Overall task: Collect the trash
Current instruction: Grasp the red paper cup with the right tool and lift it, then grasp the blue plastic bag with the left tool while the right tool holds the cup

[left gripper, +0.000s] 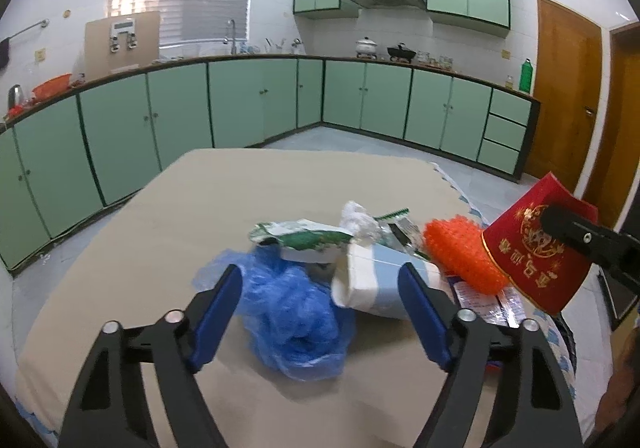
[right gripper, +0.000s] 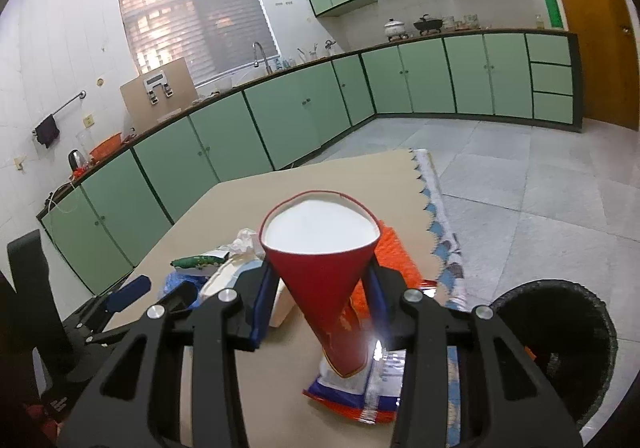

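The right gripper is closed on a red paper cup, squeezed at its lower body and lifted above the table's right edge, near the black bin. Light and thin-walled, it probably crushes easily — a hold by the stiffer rim would suit. The left gripper gapes wide and empty over the blue plastic bag — soft, slippery.

Red paper cup: squashed flat, hanging above the desk.
Blue plastic bag: crumpled, lying beside the pale tipped cup.
Orange mesh: lying behind it.
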`<state>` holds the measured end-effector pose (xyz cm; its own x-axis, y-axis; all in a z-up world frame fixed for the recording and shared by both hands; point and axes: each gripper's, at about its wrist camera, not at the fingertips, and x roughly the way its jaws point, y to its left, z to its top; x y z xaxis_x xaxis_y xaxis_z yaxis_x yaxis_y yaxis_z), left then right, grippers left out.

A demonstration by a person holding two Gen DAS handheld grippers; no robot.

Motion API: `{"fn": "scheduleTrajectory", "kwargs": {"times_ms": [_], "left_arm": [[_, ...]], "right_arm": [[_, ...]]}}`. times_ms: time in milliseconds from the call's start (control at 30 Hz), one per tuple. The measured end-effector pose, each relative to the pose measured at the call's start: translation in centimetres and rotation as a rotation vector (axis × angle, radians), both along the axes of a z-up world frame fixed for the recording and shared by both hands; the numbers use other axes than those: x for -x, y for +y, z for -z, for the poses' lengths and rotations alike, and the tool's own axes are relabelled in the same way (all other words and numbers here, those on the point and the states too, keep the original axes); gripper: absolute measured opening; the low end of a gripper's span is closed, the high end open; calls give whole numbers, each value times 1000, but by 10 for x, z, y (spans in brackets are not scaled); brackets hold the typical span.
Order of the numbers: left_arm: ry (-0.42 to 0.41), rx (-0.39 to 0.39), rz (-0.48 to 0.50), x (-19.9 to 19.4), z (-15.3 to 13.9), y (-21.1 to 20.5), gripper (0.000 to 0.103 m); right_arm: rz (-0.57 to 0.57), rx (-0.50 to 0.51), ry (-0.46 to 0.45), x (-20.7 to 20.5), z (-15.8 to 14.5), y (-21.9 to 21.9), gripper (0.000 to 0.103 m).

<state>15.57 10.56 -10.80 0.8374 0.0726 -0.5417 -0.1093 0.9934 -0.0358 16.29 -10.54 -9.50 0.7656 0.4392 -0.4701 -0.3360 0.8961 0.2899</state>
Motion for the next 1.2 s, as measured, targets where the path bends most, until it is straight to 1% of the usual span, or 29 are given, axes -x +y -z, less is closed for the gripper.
{"fn": "scheduleTrajectory", "kwargs": {"times_ms": [67,167,233,333,533,700,900,1000,1067,1133,1200], "left_arm": [[8,3,6,-4,3,-6,74],[26,13,23,-11,7,-11,68],[36,11,32,-13,10,-14,60],[44,10,43,-17,13,-16,55],[54,8,66,-13,11,-22,52],[75,-9,94,-6,14,-27,52],[102,-34,38,1,20,-10,52],[111,-17,20,8,20,0,52],[111,-7,4,14,19,5,54],[103,-15,-18,21,19,7,64],[102,-23,-26,22,21,7,67]], "right_arm": [[14,8,2,1,2,-4,38],[33,7,9,0,5,-11,38],[41,7,11,-1,8,-16,38],[51,7,15,-4,10,-20,38],[58,2,19,-2,14,-22,37],[61,0,11,-1,11,-21,37],[61,1,9,1,12,-20,37],[59,-2,9,1,12,-19,36],[55,0,10,1,13,-17,36],[51,7,15,1,15,-15,36],[47,14,16,2,17,-13,36]]}}
